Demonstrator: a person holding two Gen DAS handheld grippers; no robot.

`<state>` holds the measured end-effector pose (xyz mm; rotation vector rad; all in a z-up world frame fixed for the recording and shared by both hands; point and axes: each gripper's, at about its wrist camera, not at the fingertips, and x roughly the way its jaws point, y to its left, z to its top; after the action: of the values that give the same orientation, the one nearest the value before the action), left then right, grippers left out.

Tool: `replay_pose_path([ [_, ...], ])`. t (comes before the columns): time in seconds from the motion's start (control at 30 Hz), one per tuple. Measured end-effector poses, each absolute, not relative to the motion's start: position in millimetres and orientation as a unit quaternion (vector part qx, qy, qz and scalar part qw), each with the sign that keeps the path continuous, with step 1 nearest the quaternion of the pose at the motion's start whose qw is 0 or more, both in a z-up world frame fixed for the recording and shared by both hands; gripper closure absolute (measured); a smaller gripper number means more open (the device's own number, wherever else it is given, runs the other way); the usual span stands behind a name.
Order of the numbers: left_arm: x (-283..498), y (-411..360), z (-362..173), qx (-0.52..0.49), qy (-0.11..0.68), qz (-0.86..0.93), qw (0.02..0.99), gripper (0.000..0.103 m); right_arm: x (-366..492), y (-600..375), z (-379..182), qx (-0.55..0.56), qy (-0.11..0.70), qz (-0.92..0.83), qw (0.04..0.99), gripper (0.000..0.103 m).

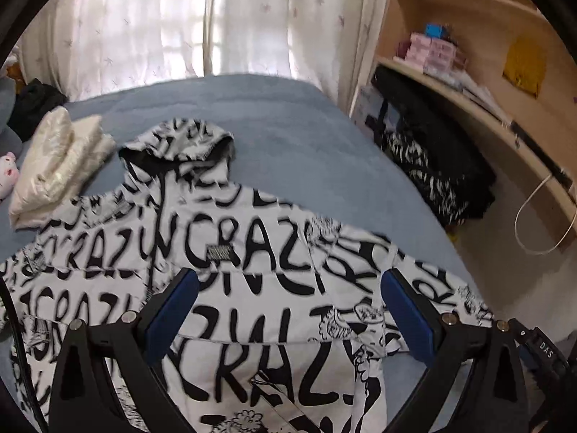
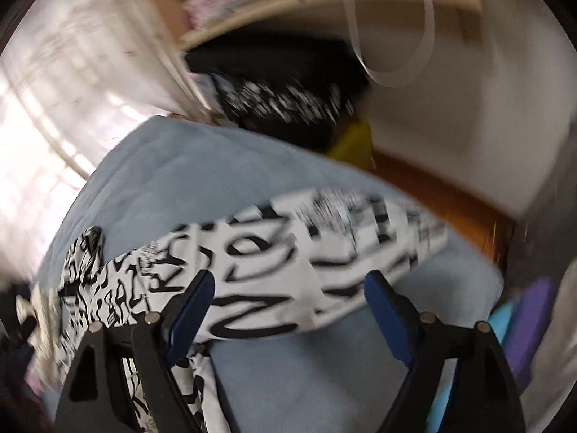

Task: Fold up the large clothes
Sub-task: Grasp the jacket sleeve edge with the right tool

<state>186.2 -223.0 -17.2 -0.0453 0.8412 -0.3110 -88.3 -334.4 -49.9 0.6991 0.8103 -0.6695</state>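
Your left gripper (image 1: 288, 310) and right gripper (image 2: 288, 310) both gape empty above the soft, floppy, light printed hoodie (image 1: 230, 259); pinch its sleeve (image 2: 324, 252) cuff.

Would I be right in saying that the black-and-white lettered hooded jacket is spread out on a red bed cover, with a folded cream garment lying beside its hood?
Not quite: the bed cover is blue, not red, as the left wrist view shows. The rest holds: the lettered hooded jacket is spread on it, with the folded cream garment beside its hood.
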Motion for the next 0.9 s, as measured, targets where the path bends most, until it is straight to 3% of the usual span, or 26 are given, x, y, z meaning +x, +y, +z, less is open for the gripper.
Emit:
replay_pose_path([
  [0.27, 189, -252, -74, 0.023, 0.437, -0.152, 0.886, 0.003, -105, -350, -115, 0.423, 0.397, -0.329, 0.745, 0.018],
  [0.43, 195, -264, -96, 0.046, 0.452, -0.147, 0.879, 0.003, -46, -392, -123, 0.434, 0.389, -0.333, 0.741, 0.020],
  [0.53, 196, -265, -106, 0.048, 0.464, -0.147, 0.872, 0.003, -14, -414, -149, 0.441, 0.390, -0.349, 0.730, 0.037],
  [0.57, 197, -263, -107, 0.047, 0.466, -0.147, 0.871, 0.003, 3, -425, -155, 0.439, 0.389, -0.355, 0.728, 0.052],
  [0.6, 196, -262, -108, 0.047, 0.468, -0.147, 0.870, 0.003, 11, -431, -159, 0.432, 0.388, -0.365, 0.728, 0.075],
  [0.63, 196, -259, -108, 0.047, 0.468, -0.147, 0.870, 0.003, 14, -433, -159, 0.425, 0.386, -0.374, 0.728, 0.089],
  [0.67, 195, -256, -107, 0.046, 0.467, -0.146, 0.871, 0.003, 25, -439, -161, 0.419, 0.380, -0.378, 0.733, 0.096],
  [0.9, 187, -207, -80, 0.037, 0.434, -0.114, 0.893, 0.003, 77, -393, -54, 0.262, 0.274, -0.309, 0.872, 0.098],
])
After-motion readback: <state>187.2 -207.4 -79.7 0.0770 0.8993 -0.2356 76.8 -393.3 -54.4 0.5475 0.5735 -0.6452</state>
